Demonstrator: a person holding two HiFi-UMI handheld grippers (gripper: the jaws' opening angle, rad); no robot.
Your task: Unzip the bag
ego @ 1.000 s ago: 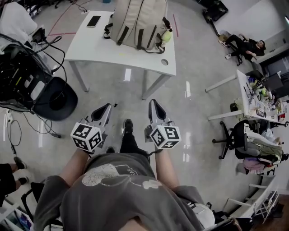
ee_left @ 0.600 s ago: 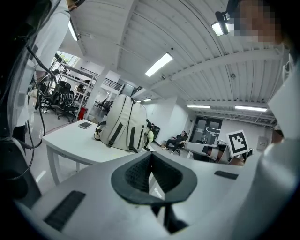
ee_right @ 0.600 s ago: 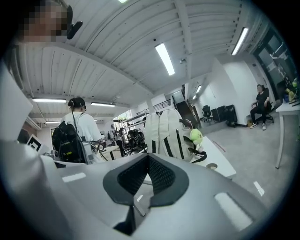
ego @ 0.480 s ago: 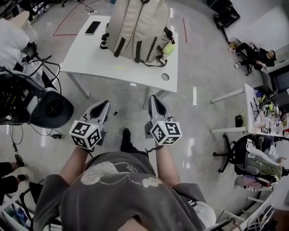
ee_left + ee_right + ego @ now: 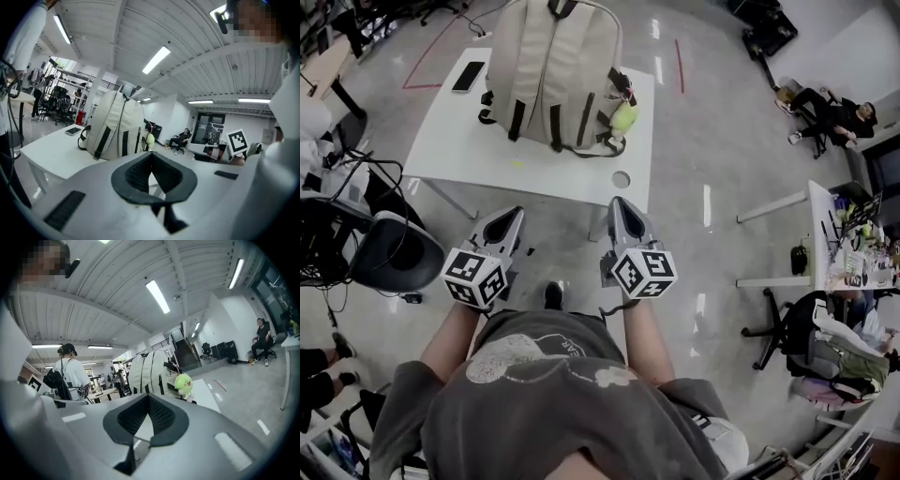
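Beige backpack (image 5: 553, 70) upright on white table (image 5: 455, 141), green plush (image 5: 623, 117) at side

One table (image 5: 572, 173) holds one backpack (image 5: 553, 70), one phone (image 5: 469, 76) and one plush toy (image 5: 623, 116); near the table, two grippers: left gripper (image 5: 514, 216), right gripper (image 5: 620, 206).

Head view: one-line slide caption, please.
Left gripper and right gripper, fingers shut and empty, held short of the white table bearing an upright beige backpack.

Bag (image 5: 546, 66): beige matt cloth, dark webbing straps. Tabletop (image 5: 469, 150): smooth white, matt. Floor (image 5: 712, 122): polished grey, glossy with reflections.
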